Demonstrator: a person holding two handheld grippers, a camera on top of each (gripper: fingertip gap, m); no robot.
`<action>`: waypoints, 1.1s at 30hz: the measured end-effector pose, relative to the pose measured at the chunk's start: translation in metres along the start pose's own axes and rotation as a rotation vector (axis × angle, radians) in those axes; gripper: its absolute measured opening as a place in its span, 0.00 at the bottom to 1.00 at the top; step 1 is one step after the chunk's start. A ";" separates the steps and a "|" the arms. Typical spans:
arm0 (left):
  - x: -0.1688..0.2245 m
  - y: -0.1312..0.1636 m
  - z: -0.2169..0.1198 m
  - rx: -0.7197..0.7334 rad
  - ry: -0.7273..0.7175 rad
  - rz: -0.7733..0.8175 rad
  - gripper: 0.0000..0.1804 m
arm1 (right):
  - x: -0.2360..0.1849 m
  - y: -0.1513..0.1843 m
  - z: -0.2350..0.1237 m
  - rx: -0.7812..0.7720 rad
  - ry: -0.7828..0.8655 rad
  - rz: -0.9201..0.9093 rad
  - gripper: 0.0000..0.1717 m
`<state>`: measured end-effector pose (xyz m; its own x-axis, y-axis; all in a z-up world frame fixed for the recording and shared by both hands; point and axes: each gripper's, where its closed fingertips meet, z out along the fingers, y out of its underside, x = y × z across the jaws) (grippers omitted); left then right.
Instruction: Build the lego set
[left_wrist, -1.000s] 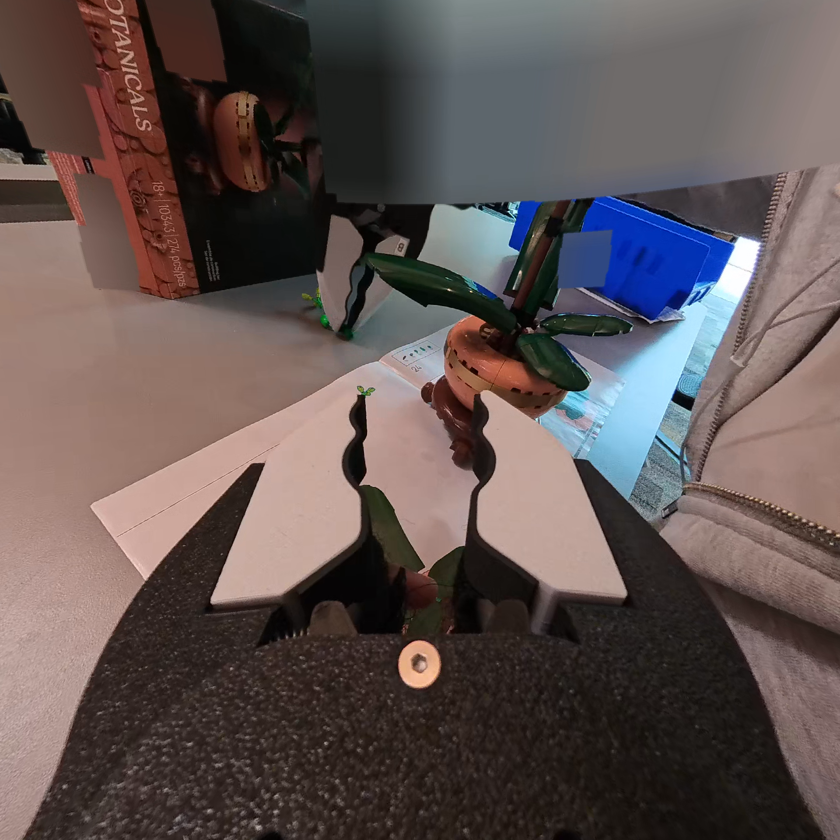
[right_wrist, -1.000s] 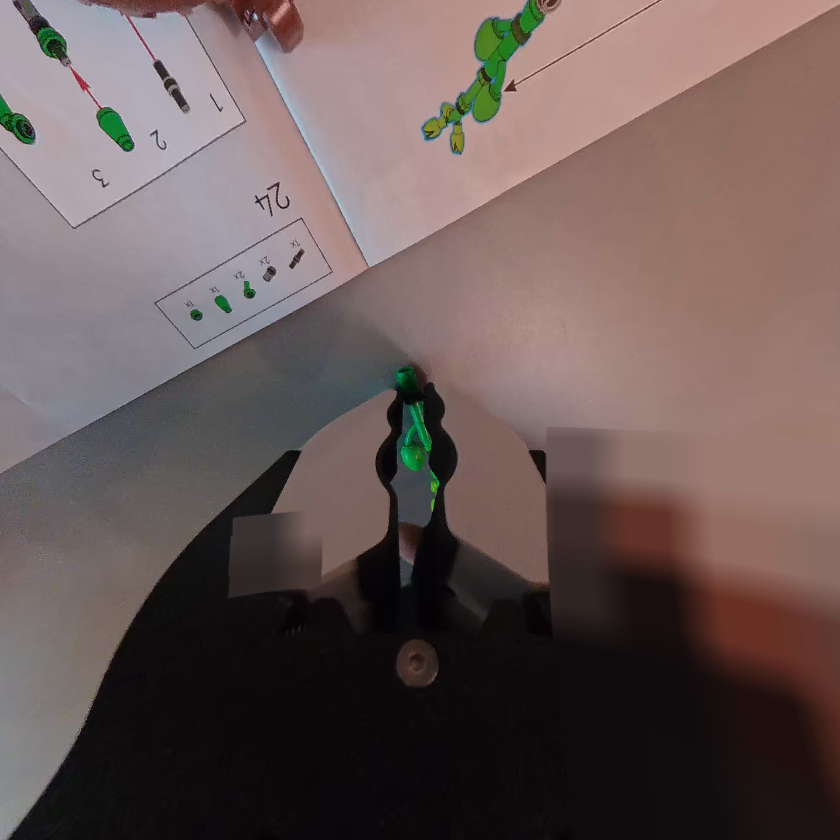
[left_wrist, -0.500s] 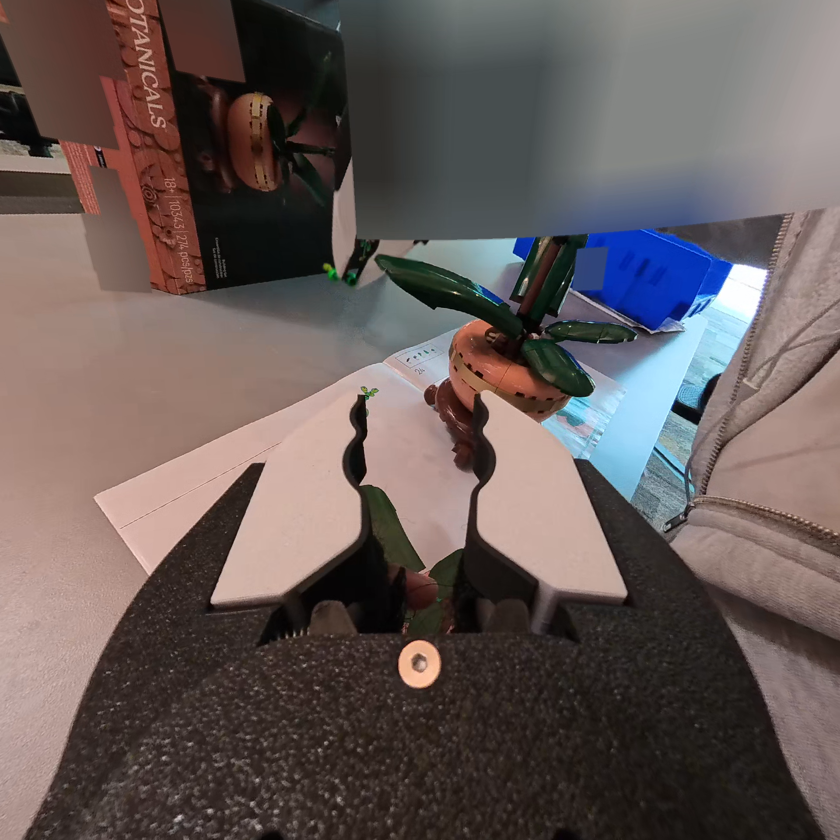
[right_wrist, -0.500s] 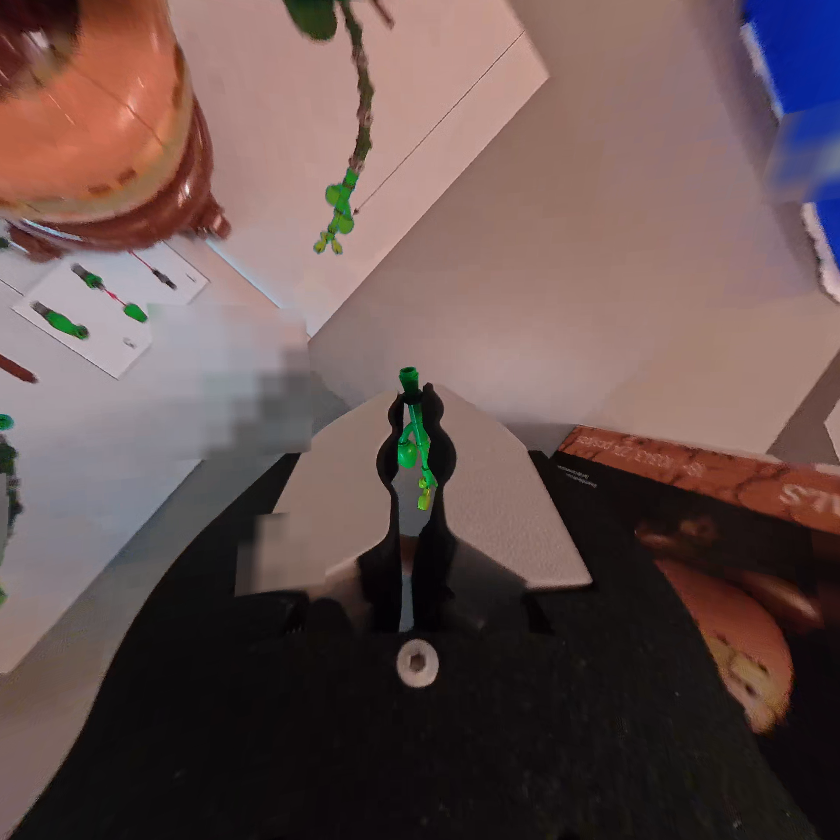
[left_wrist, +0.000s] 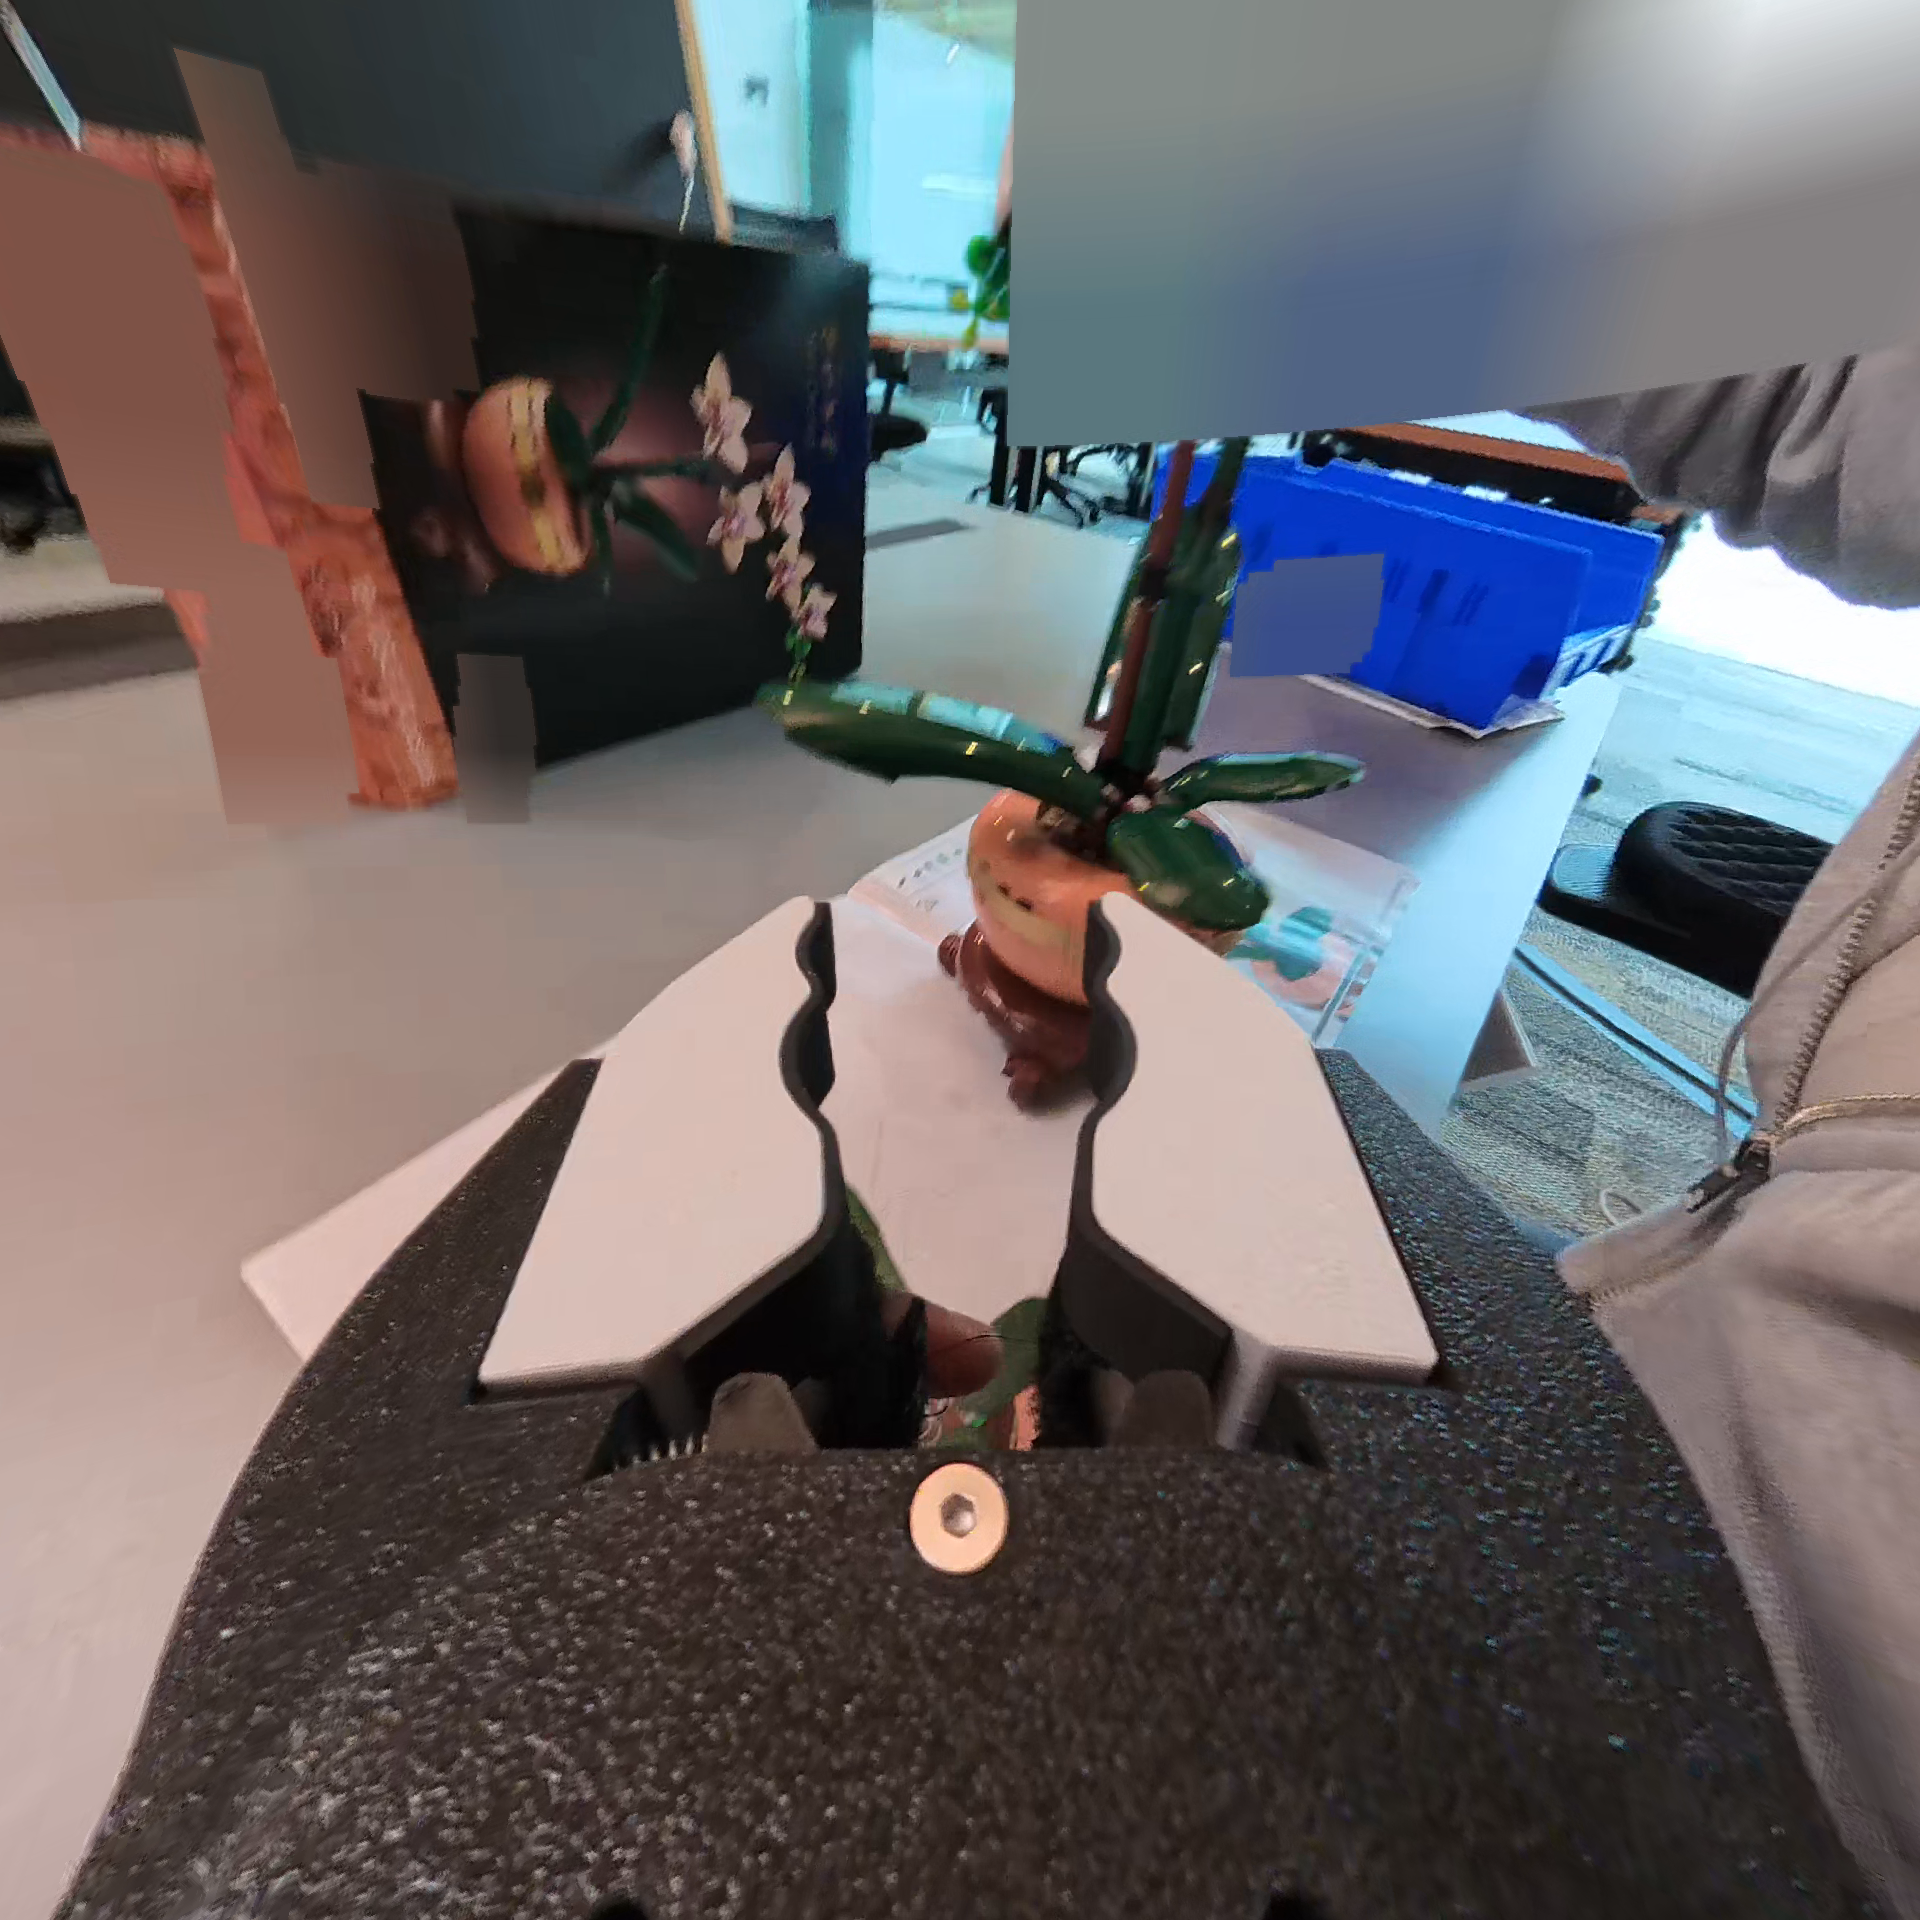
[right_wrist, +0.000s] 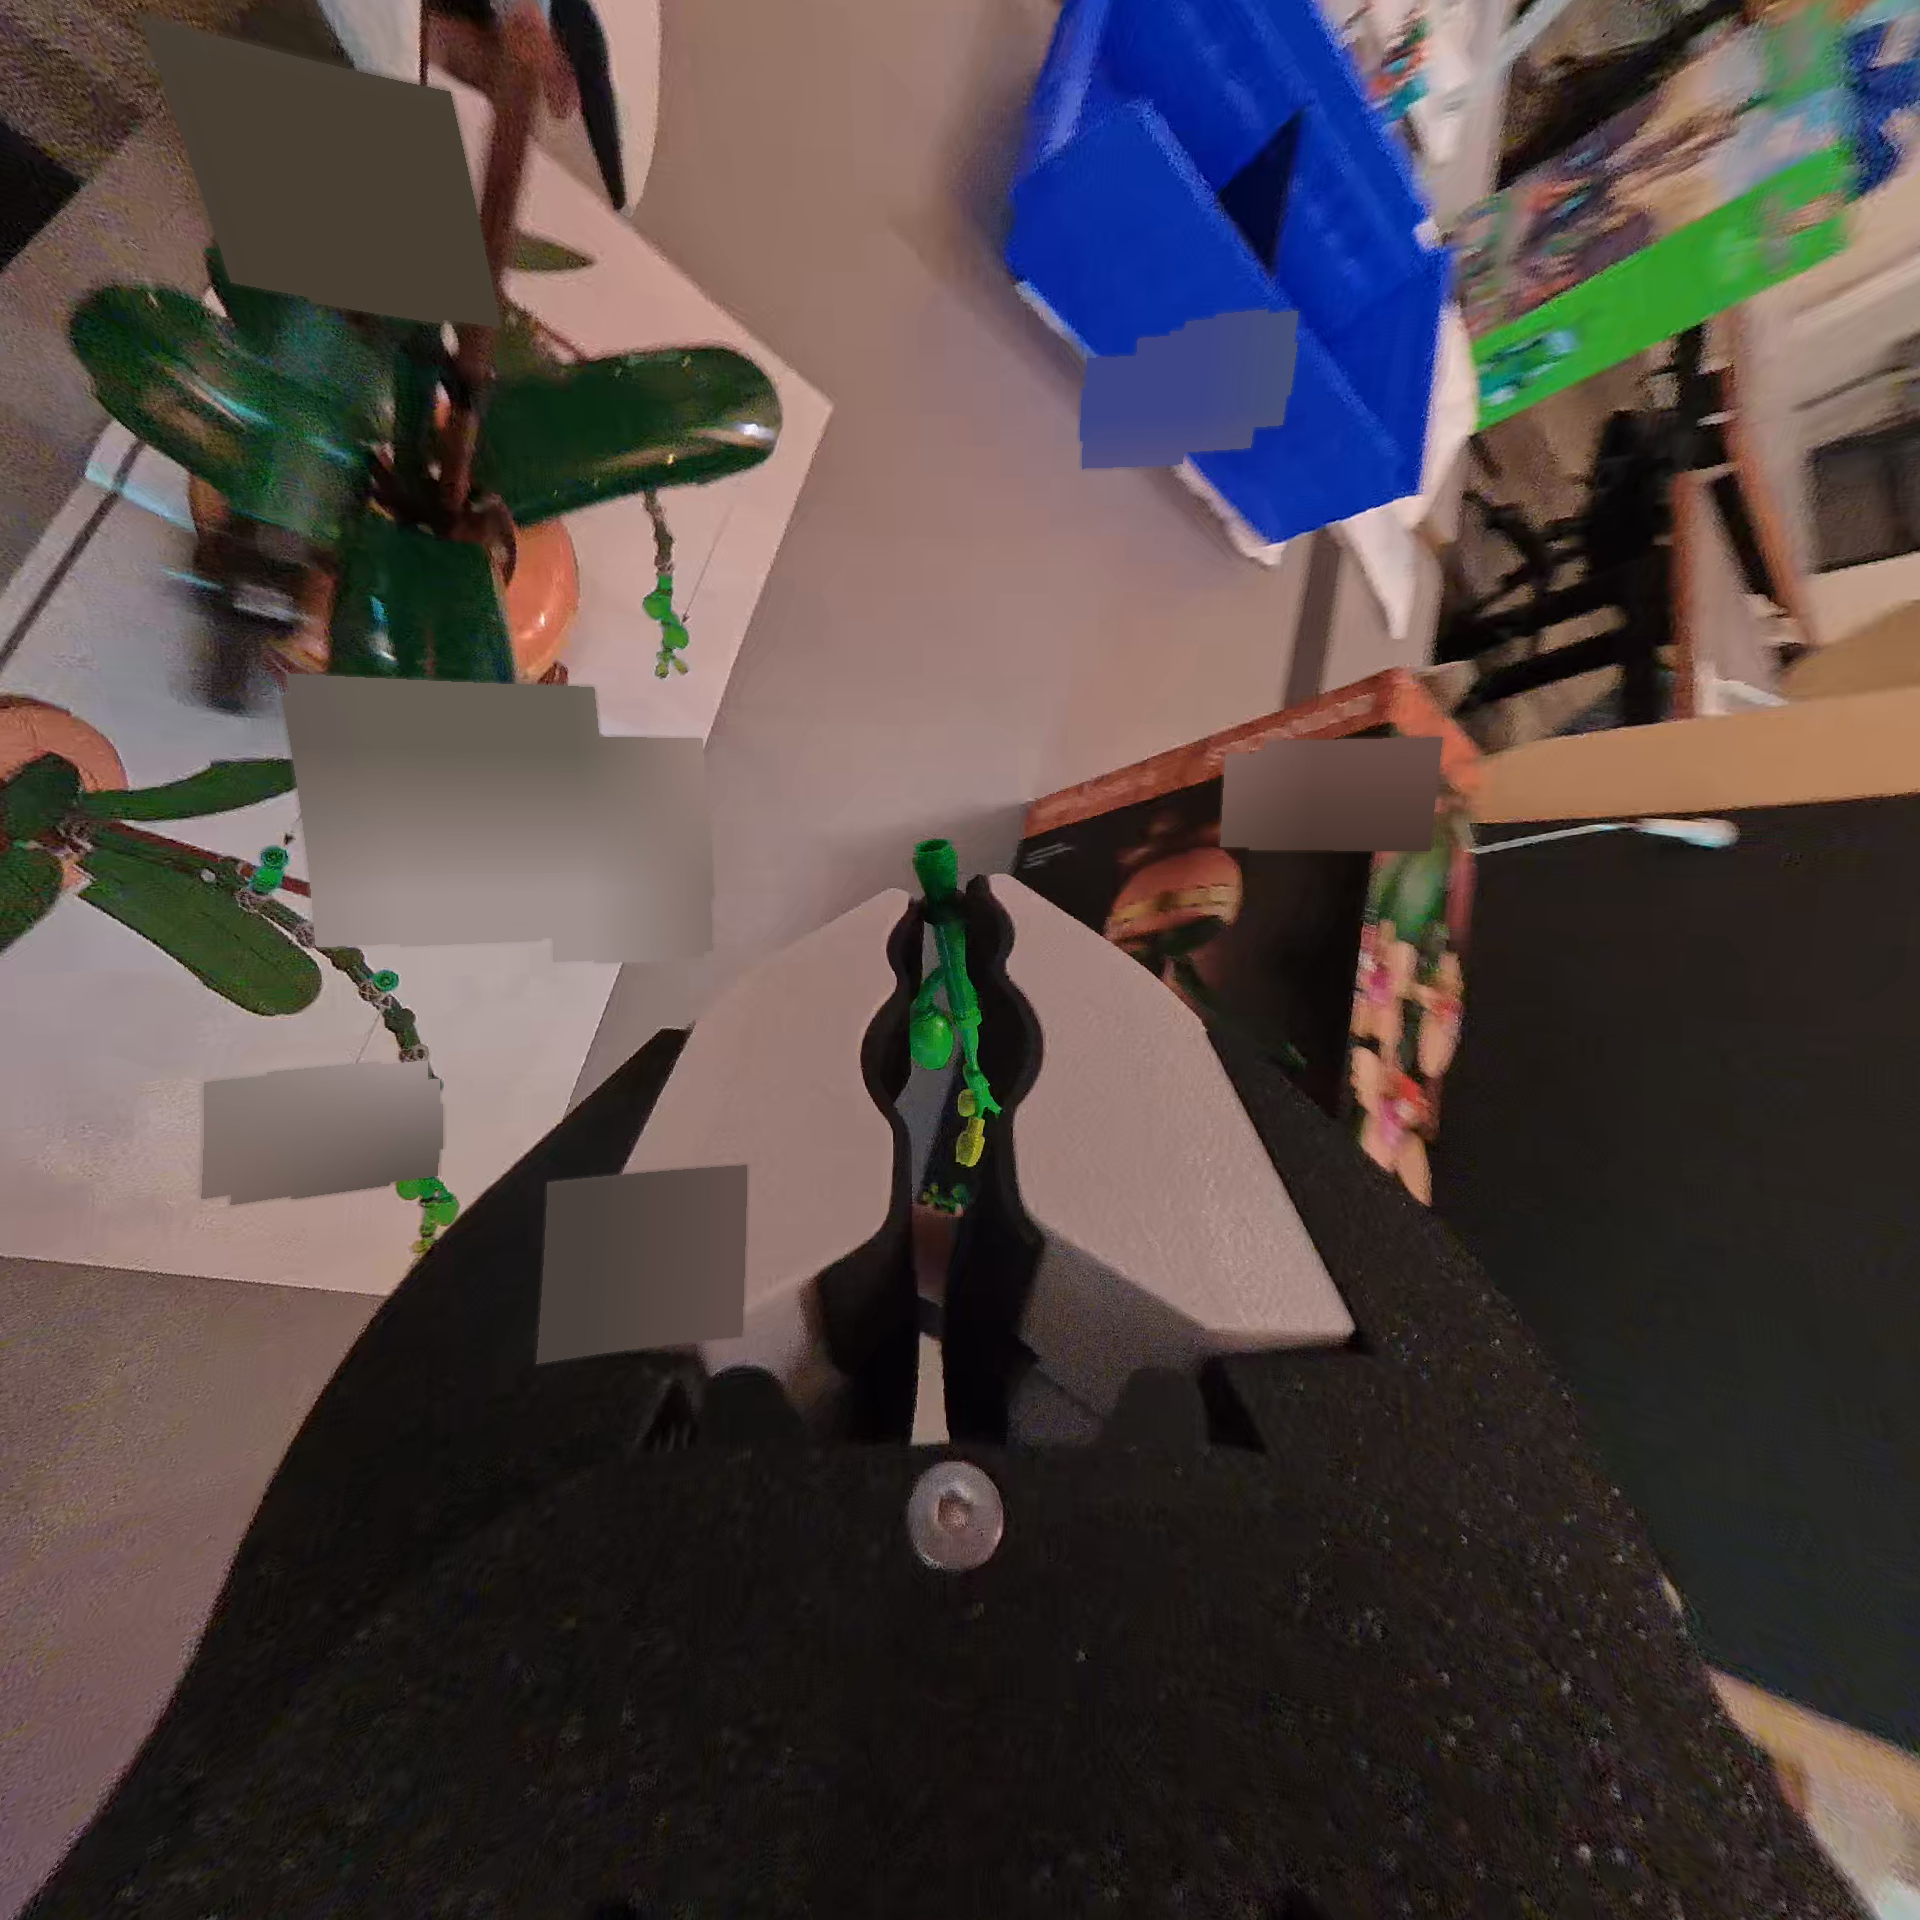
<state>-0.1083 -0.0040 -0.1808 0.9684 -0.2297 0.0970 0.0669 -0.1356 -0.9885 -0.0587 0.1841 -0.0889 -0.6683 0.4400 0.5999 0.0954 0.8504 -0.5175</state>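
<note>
right gripper (right_wrist: 951, 899) clenched on thin green stem piece (right_wrist: 948, 971) well right of the brick-built potted plant (left_wrist: 1049, 894); likely to twist or slip out, being so narrow. left gripper (left_wrist: 956, 940) released, empty, just short of the pot, risks nudging it. green piece seen only in right wrist view; brown pot foot only in left.

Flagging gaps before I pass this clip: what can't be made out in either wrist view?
- Left wrist view: the plant model's stem runs up behind a blur patch, so its top is hidden.
- Left wrist view: the brown base is partly behind the right finger; contact cannot be told.
- Right wrist view: motion blur smears the plant model and blue bin.
- Right wrist view: blur patches cover much of the open booklet.
</note>
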 end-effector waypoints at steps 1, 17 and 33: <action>0.003 -0.003 -0.001 0.012 0.004 0.018 0.26 | -0.001 -0.007 -0.014 0.008 0.049 -0.003 0.04; 0.132 -0.102 0.017 0.131 0.213 0.256 0.19 | -0.071 -0.093 -0.123 -0.162 0.950 -0.257 0.04; 0.152 -0.141 0.059 0.172 0.245 0.245 0.08 | -0.091 -0.145 -0.054 -0.328 1.055 -0.565 0.04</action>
<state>0.0437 0.0376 -0.0338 0.8759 -0.4616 -0.1405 -0.1002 0.1109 -0.9888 0.0283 0.0369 -0.0351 0.2301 -0.1237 0.9653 0.2691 0.9613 0.0591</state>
